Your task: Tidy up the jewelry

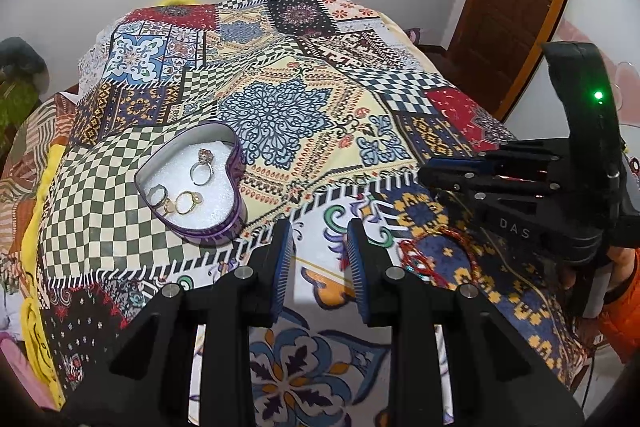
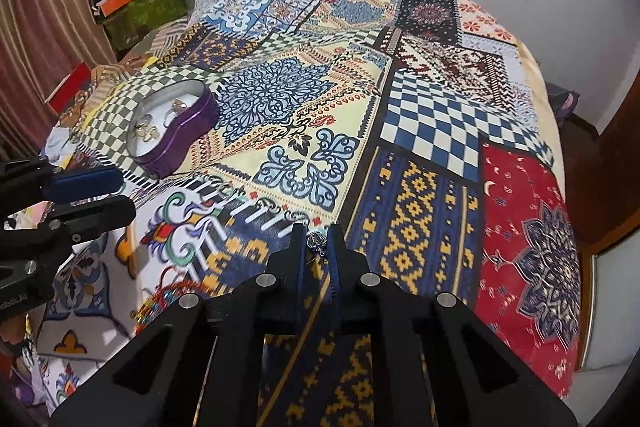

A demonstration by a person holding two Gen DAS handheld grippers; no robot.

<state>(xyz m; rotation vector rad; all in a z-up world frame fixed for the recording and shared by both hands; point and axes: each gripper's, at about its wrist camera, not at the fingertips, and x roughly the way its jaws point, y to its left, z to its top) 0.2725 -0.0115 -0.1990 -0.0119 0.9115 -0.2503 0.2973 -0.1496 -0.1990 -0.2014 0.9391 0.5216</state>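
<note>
- Right claw (image 2: 316, 247) pinched shut on a small silver charm (image 2: 316, 241), just above the bed cover (image 2: 420, 115).
- Left claw (image 1: 318, 259) part open, holding nothing, nearer the heart tin (image 1: 192, 183).
- Heart tin up and to the left of the charm, well apart, open top, three rings (image 1: 182, 187) inside on white foam.
- Red beaded bracelet (image 1: 420, 259) lying between both claws, on the cover.
- Next, probably: carry charm left, over the tin.
</note>
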